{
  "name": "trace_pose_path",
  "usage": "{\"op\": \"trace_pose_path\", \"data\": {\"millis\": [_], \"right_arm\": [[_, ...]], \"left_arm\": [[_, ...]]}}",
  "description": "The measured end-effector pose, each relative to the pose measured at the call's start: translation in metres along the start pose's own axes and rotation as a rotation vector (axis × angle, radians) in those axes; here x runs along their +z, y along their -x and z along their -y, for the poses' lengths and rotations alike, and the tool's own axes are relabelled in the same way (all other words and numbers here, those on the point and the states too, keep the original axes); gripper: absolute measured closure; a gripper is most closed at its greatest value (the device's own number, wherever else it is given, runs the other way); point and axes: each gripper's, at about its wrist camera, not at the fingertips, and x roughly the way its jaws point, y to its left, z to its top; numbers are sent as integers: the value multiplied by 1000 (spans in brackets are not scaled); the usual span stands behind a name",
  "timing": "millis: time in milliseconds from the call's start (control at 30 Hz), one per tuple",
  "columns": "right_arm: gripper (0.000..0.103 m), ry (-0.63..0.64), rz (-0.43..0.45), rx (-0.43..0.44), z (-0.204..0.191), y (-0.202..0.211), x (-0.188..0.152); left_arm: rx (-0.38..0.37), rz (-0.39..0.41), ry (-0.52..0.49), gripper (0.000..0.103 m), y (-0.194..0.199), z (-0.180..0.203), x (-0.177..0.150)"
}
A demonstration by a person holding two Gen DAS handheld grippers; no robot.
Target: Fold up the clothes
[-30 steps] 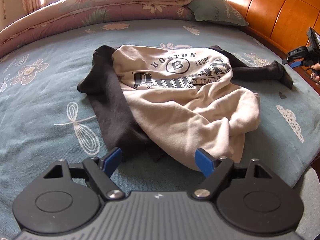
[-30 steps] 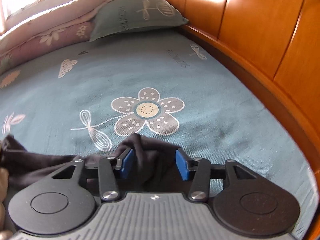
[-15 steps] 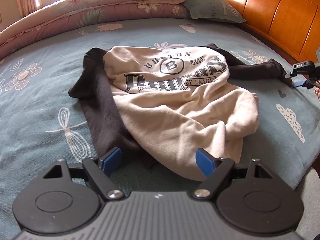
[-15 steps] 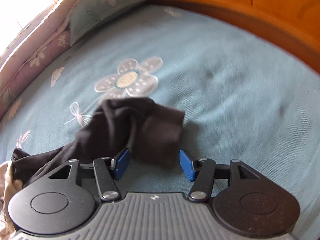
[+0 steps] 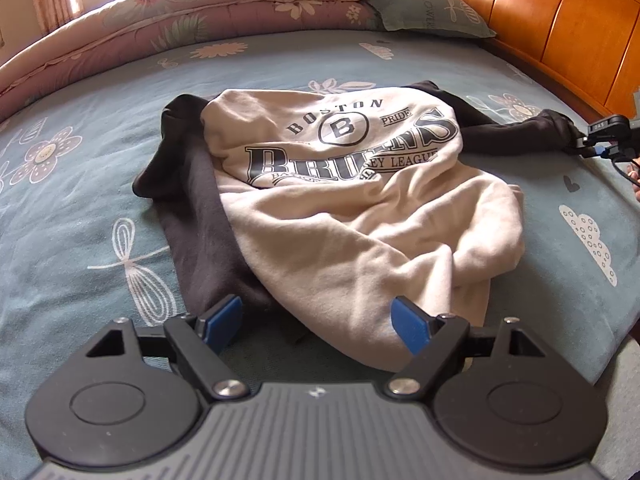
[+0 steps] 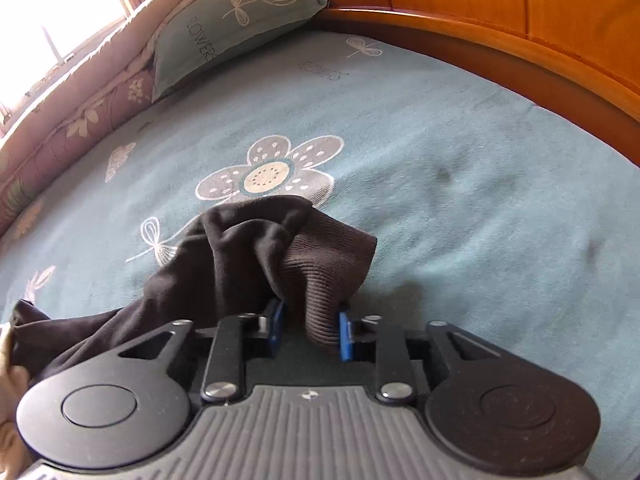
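A cream sweatshirt with a Boston Bruins print and black sleeves lies crumpled on the bed. Its left black sleeve runs toward me. Its right black sleeve stretches to the far right. My left gripper is open and empty, just above the sweatshirt's near hem. My right gripper is shut on the ribbed cuff of the right black sleeve. It also shows in the left wrist view at the sleeve's end.
The bed has a teal sheet with flower prints. A folded floral quilt and a teal pillow lie at the back. A wooden headboard runs along the right side.
My right gripper has closed its jaws onto the black sleeve's cuff. My left gripper has edged closer to the sweatshirt's hem and stays open.
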Motion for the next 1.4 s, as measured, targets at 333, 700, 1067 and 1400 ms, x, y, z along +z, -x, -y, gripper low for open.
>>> {"op": "trace_pose_path", "data": {"millis": [333, 700, 1067, 1400], "right_arm": [[69, 10, 35, -137, 44, 57, 14], [48, 138, 39, -171, -1, 85, -5], [34, 440, -20, 116, -129, 122, -85], [30, 591, -110, 322, -218, 133, -182]], "left_arm": [[-9, 14, 14, 21, 10, -1, -3], [6, 20, 31, 21, 24, -16, -6], [46, 38, 66, 21, 22, -53, -14], [-24, -28, 164, 34, -12, -75, -29]]}}
